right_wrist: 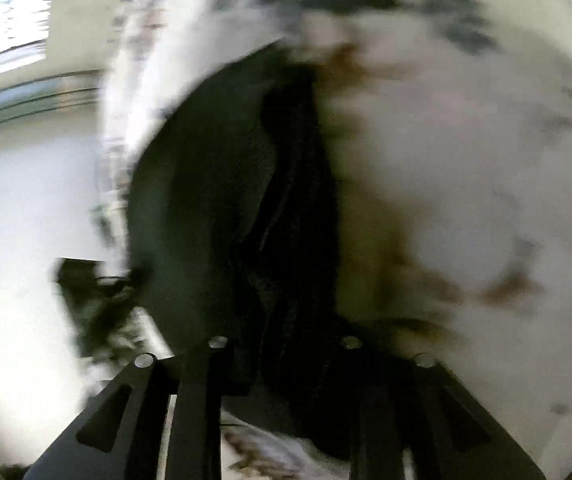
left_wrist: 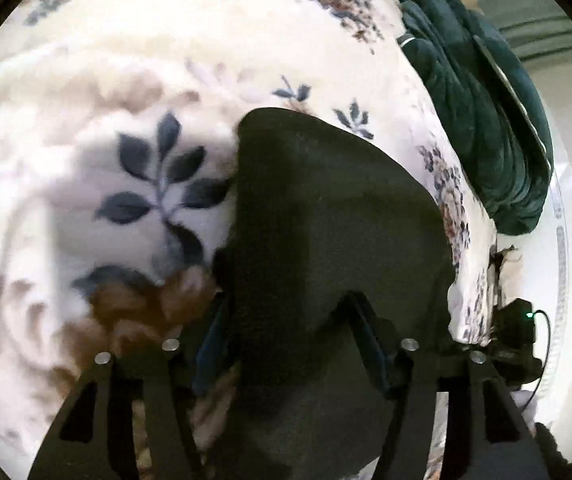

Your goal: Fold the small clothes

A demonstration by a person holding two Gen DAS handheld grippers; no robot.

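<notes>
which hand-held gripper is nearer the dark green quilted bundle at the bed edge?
Left. The left hand-held gripper straddles the black garment, with the green bundle ahead to its right. The right hand-held gripper view shows no bundle.

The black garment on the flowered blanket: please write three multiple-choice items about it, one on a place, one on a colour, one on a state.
1. Where does the black garment lie?
A. on a wooden floor
B. on the flowered blanket
C. in a basket

2. What colour is the bundled cloth at the blanket's far edge?
A. dark green
B. red
C. yellow

3. How does the left gripper stand?
A. shut flat, nothing in it
B. out of view
C. jaws apart, garment between them

Answers: 1 B, the leaf print surrounds the garment; 2 A, the left wrist view shows it dark green; 3 C, the dark cloth fills the gap between the fingers.
</notes>
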